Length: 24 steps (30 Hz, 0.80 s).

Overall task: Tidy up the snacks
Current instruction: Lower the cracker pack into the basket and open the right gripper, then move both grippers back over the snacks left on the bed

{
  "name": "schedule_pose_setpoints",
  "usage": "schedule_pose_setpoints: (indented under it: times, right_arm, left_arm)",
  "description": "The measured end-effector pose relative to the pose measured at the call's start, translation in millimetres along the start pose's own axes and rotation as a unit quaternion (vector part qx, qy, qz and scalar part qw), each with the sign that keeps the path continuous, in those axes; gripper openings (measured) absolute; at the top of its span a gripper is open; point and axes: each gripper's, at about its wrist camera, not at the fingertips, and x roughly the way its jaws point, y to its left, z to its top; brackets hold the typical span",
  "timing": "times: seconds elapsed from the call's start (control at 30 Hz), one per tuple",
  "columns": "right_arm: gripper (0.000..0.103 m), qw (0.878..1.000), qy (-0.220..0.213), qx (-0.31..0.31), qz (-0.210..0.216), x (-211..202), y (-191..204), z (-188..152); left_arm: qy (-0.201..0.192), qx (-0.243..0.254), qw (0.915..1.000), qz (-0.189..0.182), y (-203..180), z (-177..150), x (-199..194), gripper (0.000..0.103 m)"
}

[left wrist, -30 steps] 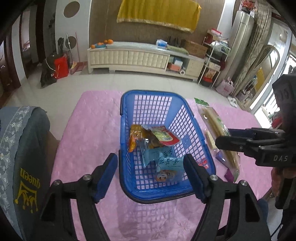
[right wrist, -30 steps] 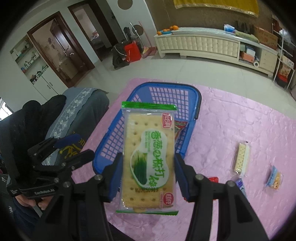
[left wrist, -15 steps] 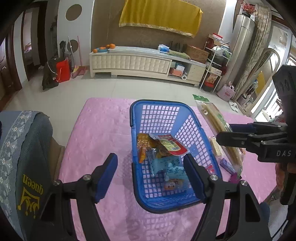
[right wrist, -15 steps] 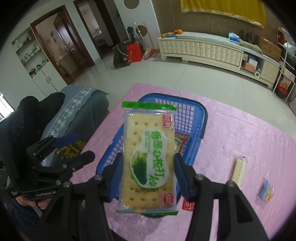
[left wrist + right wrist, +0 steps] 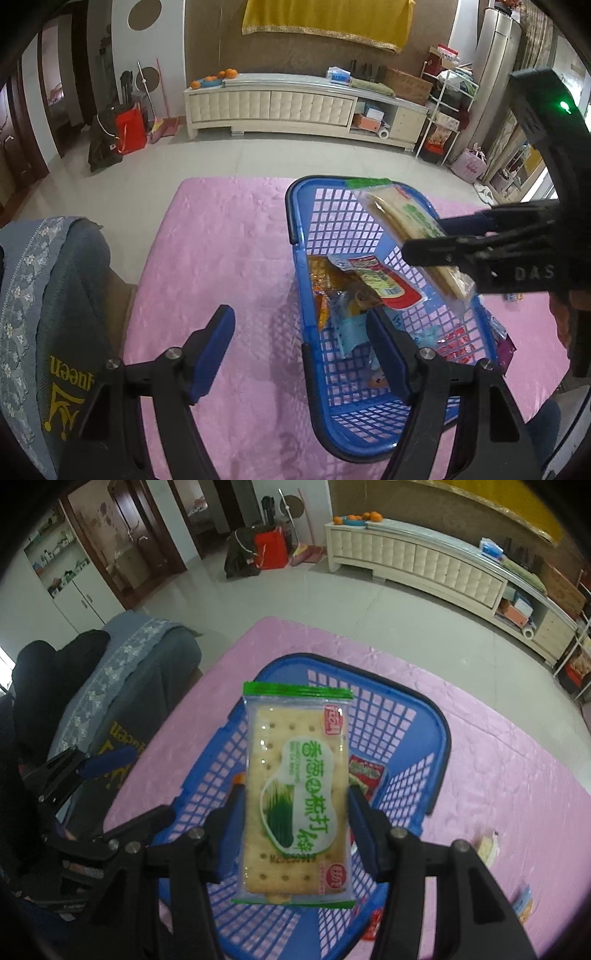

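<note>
One cracker packet (image 5: pixel 295 797) is pinched by its long sides in the right gripper (image 5: pixel 293 830), hanging above the blue basket (image 5: pixel 441 734) on the pink tablecloth (image 5: pixel 517 775). Its long axis runs forward along the fingers, green sealed end leading. The step looks like the drop: lower, then release. The left gripper (image 5: pixel 299 349) gapes wide, holding nothing, beside the basket's near wall.

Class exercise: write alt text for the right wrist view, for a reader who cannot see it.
The right gripper holds a green-labelled cracker packet above a blue basket on a pink tablecloth. The left gripper waits open at the left.
</note>
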Motion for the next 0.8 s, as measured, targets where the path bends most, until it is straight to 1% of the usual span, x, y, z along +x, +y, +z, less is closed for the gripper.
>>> schedule_pose_setpoints:
  times: [0.1, 0.13, 0.17, 0.2, 0.23, 0.27, 0.43, 0.63, 0.8]
  right_arm:
    - [0.059, 1.000, 0.006, 0.002, -0.002, 11, -4, 7]
    - [0.062, 1.000, -0.001, 0.003, -0.002, 12, -5, 9]
    - [0.067, 1.000, -0.011, -0.001, -0.007, 12, -4, 10]
    - [0.085, 1.000, -0.018, -0.005, -0.013, 11, -3, 9]
    - [0.099, 0.999, -0.033, -0.010, -0.023, 9, -2, 7]
    - [0.102, 0.999, -0.040, -0.013, -0.026, 7, 0, 5]
    - [0.103, 0.997, -0.054, -0.025, -0.041, -9, 2, -8]
    - [0.103, 0.997, -0.074, -0.009, -0.034, -44, -3, -28]
    - [0.103, 0.994, -0.097, 0.005, -0.047, -79, -5, -47]
  left_arm:
    - [0.001, -0.004, 1.0000, -0.003, 2, 1, 5, 0.072]
    - [0.001, -0.006, 1.0000, -0.003, 4, 1, 5, 0.072]
    - [0.000, -0.009, 0.9999, -0.004, 5, 1, 5, 0.072]
    - [-0.001, -0.012, 0.9999, -0.006, 6, 1, 6, 0.072]
    - [-0.001, -0.015, 0.9999, -0.008, 6, 0, 6, 0.072]
    - [-0.001, -0.015, 0.9998, -0.010, 5, -1, 5, 0.072]
    - [-0.002, -0.007, 0.9999, -0.013, -5, -3, -4, 0.072]
    - [-0.020, -0.007, 0.9994, -0.027, -19, -6, -30, 0.072]
    - [-0.032, 0.006, 0.9990, -0.031, -35, -9, -53, 0.072]
